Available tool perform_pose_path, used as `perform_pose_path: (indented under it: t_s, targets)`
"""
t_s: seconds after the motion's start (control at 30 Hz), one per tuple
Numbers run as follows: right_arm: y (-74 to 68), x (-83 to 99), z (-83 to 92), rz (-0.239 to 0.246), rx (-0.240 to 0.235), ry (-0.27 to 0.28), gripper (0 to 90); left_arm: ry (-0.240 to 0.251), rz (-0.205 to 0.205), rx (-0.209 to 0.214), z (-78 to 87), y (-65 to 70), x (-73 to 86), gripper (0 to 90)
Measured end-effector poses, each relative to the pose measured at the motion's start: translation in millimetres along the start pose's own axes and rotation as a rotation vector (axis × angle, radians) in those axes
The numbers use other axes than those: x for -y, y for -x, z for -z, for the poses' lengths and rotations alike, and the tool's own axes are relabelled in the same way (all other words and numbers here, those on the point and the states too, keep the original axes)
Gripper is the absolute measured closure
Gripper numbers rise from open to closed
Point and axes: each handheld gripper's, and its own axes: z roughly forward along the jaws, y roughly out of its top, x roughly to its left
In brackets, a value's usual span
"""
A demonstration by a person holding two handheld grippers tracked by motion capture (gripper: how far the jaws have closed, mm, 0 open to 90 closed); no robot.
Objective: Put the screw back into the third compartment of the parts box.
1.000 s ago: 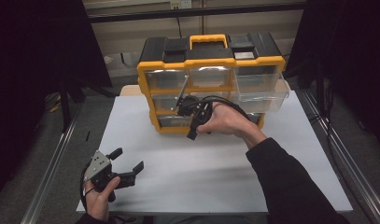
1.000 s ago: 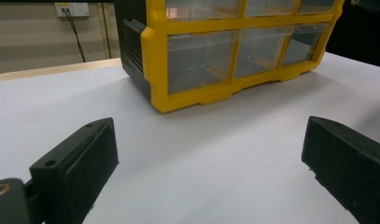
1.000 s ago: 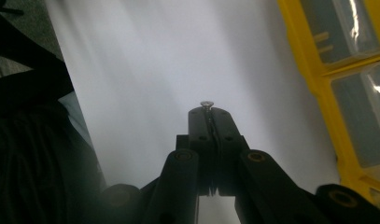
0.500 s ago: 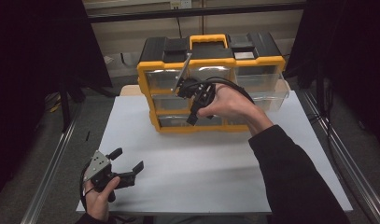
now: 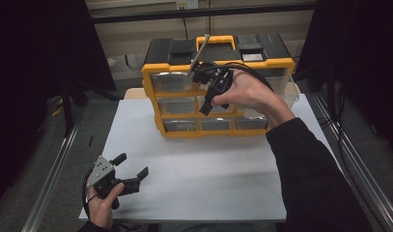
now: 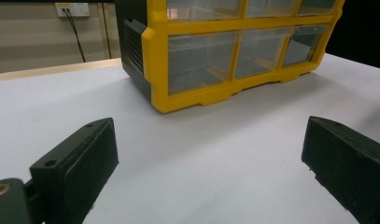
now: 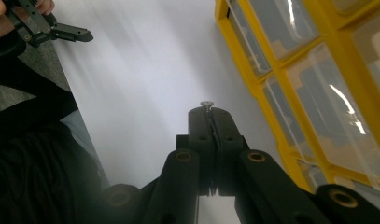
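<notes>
A white table top [image 5: 218, 169] sits in a dim bay with dark curtains either side, and on it stands my landmark, the yellow drawer cabinet [image 5: 218, 87] with its clear drawers and black lid. My right gripper [image 5: 203, 110] is up in front of the cabinet's middle column, level with its upper drawers, jaws pinched tight on a small screw [image 7: 206, 104] whose flat head just pokes out past the tips. My left gripper [image 5: 134, 170] rests well in front of the cabinet, off its left corner, low over the table with its jaws spread wide and nothing between them.

My worry is the hold: the screw is thin and caught near its head only, so I judge that a knock against a drawer front, or any easing of my squeeze, could let it twist and drop onto the table and roll away. The drawers in front of me look closed too, so releasing here would likely just bounce it off clear plastic
</notes>
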Motion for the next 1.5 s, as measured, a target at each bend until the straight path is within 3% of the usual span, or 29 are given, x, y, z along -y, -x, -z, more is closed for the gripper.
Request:
perform_pose_path:
  t_s: [0.47, 0.83, 1.5]
  targets:
    - [22.8, 5.4, 36.0, -0.064, 0.044, 0.025, 88.2, 0.008, 0.019, -0.002, -0.6, 1.0, 0.3, 3.5]
    - [32.0, 10.1, 62.0, -0.112, 0.076, 0.042, 88.2, 0.009, 0.013, 0.004, -0.4, 0.2, 0.1, 3.5]
    - [49.8, 44.4, 91.7, -0.191, 0.129, 0.048, 88.2, 0.004, 0.013, -0.002, -0.4, 0.6, 0.0, 3.5]
